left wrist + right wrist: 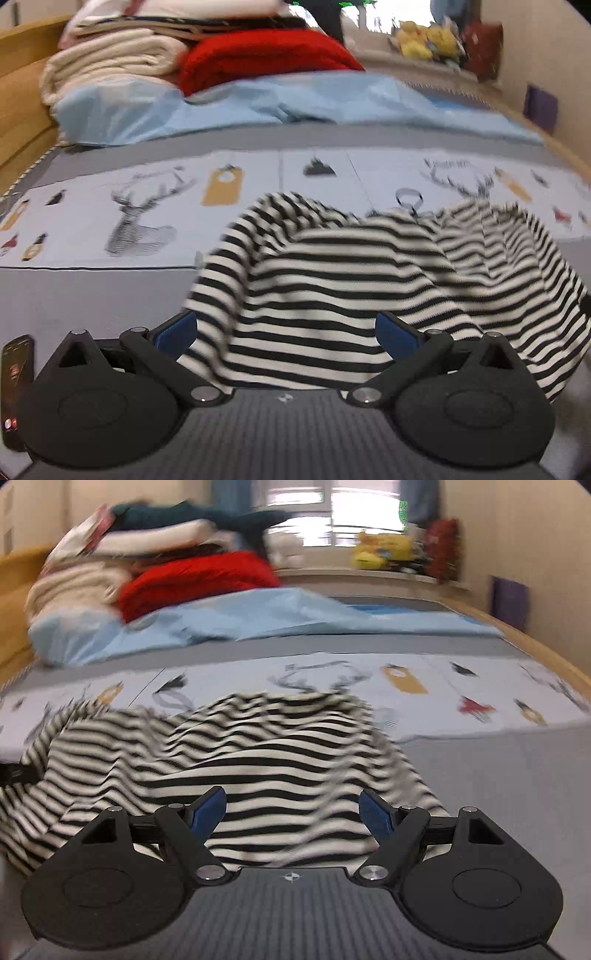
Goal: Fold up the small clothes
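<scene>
Here, in the left wrist view, we hold the left gripper [286, 334] with its jaws wide, gripping nothing. The striped shirt [369, 280] lies crumpled on the printed sheet [110, 206] near the bed's front edge, directly ahead between the blue pads and stretching off to the right.

In the right wrist view, our right gripper [293, 808] is likewise spread wide and empty. The shirt's long axis runs crosswise, extending left; both grippers look equally near.
</scene>
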Available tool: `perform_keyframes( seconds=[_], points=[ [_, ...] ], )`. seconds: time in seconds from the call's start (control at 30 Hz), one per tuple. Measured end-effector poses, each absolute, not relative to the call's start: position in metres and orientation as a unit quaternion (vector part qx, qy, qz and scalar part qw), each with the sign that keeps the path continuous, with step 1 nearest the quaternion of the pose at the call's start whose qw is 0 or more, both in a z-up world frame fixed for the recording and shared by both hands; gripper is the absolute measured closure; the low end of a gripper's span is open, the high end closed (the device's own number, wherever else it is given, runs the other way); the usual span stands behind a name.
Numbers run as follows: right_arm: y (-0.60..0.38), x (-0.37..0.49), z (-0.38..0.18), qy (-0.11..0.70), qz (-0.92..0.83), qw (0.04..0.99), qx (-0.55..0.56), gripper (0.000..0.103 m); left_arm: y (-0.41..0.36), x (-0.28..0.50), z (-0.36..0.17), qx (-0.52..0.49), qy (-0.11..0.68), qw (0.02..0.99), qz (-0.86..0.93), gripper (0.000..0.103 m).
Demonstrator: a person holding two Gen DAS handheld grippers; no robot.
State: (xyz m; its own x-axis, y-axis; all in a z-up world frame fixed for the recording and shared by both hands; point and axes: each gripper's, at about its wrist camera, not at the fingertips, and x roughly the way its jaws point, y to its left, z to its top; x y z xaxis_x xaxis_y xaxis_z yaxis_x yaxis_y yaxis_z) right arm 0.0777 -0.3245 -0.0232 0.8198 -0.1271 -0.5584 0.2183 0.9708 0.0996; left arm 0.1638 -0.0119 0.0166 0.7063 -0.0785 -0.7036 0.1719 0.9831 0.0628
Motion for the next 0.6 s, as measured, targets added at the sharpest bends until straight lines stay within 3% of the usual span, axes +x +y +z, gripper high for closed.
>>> perform_keyframes(
  seconds=[0.13,0.33,0.47,0.6],
  points=[
    [-0.359,0.038,-0.025,0.272,-0.134,0.936,0.178,0.022,0.025,0.147,0.022,0.028,0.385,0.922,-0.02,0.0],
    [-0.41,-0.004,-0.057,0.279,-0.141,0.856,0.412,0.021,0.093,0.12,-0.006,-0.075,0.45,0.89,0.019,0.0],
    [-0.434,-0.004,-0.085,0.259,-0.161,0.785,0.54,0.021,0.116,0.121,-0.016,-0.079,0.461,0.882,0.054,0.0],
    [-0.442,0.015,-0.099,0.252,-0.164,0.752,0.586,0.021,0.125,0.128,-0.023,-0.065,0.473,0.875,0.077,0.0]
  ],
)
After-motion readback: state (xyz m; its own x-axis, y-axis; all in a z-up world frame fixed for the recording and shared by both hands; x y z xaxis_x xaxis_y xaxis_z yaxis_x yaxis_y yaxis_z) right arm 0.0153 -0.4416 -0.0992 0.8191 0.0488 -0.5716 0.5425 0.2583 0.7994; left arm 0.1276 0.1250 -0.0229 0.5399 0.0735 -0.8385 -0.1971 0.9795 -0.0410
